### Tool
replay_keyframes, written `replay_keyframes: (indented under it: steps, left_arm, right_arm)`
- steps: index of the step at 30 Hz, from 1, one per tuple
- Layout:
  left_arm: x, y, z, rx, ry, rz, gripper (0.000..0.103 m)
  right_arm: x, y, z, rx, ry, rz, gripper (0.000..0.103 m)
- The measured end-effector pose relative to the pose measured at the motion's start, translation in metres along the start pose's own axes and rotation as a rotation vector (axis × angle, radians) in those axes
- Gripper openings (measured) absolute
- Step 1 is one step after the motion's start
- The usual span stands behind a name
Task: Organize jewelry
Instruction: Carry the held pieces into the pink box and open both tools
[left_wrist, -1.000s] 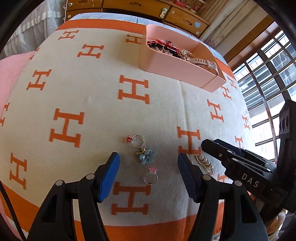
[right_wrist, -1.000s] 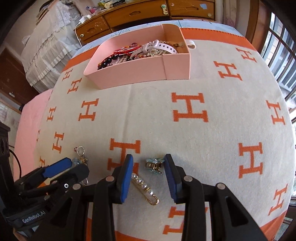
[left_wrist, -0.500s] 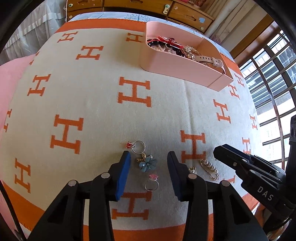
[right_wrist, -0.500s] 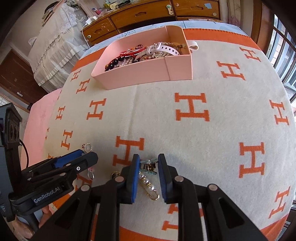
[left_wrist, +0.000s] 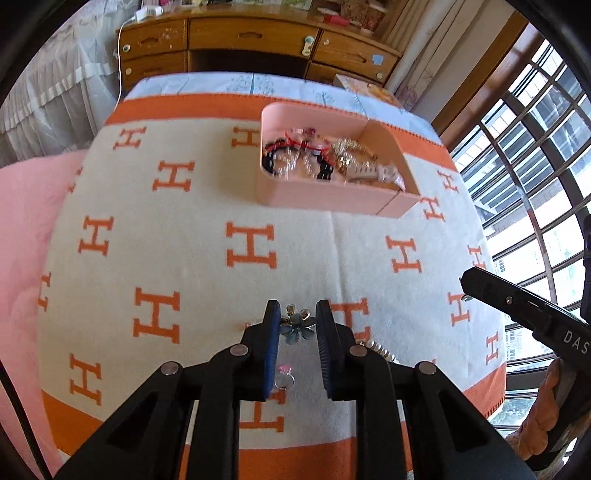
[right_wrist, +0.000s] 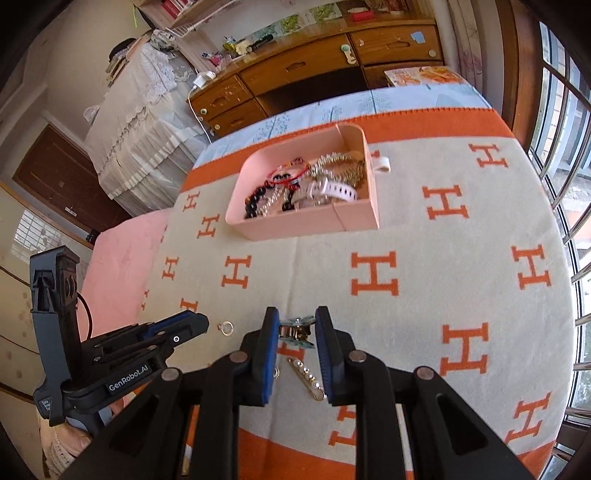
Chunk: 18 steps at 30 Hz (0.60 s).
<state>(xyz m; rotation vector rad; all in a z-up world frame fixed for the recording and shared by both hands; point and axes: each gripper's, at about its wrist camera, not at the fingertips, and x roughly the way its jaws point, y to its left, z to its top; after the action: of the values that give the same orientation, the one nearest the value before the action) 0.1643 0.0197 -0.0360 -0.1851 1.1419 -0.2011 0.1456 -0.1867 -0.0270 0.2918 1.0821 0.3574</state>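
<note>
1. Left wrist view: left gripper (left_wrist: 295, 328), whose jaws have just been closing, pinches a blue flower charm (left_wrist: 297, 329) above the blanket (left_wrist: 207, 206); the pink tray (left_wrist: 332, 192) sits well beyond.
2. Right wrist view: right gripper (right_wrist: 295, 328), jaws narrowed, clamps a small metal clip (right_wrist: 295, 329); a pearl pin (right_wrist: 308, 376) lies beneath.

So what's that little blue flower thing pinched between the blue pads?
The flower piece is a small trinket with pale grey-blue petals, glossy like enamel or plastic, and gold-coloured metal bits above them. The left gripper is shut on it: its jaws have just been closing and the blue pads press it from both sides near their tips. It seems lifted clear of the orange-and-cream blanket. A pink-stoned ring lies on the blanket below it. What sort of jewelry it is, I can't tell.
</note>
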Motion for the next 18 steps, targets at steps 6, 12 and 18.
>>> replay_keyframes:
  steps: [6, 12, 18]
  left_arm:
    - [-0.057, -0.024, 0.048, 0.066, -0.141, 0.018, 0.017]
    - [-0.077, -0.042, 0.105, 0.096, -0.222, 0.019, 0.017]
    - [-0.035, -0.038, 0.14, 0.072, -0.181, 0.038, 0.017]
  right_arm:
    - [-0.05, 0.009, 0.044, -0.016, -0.131, 0.028, 0.02]
    - [-0.069, 0.025, 0.095, -0.023, -0.223, 0.041, 0.02]
    - [-0.025, 0.022, 0.131, 0.006, -0.154, 0.036, 0.02]
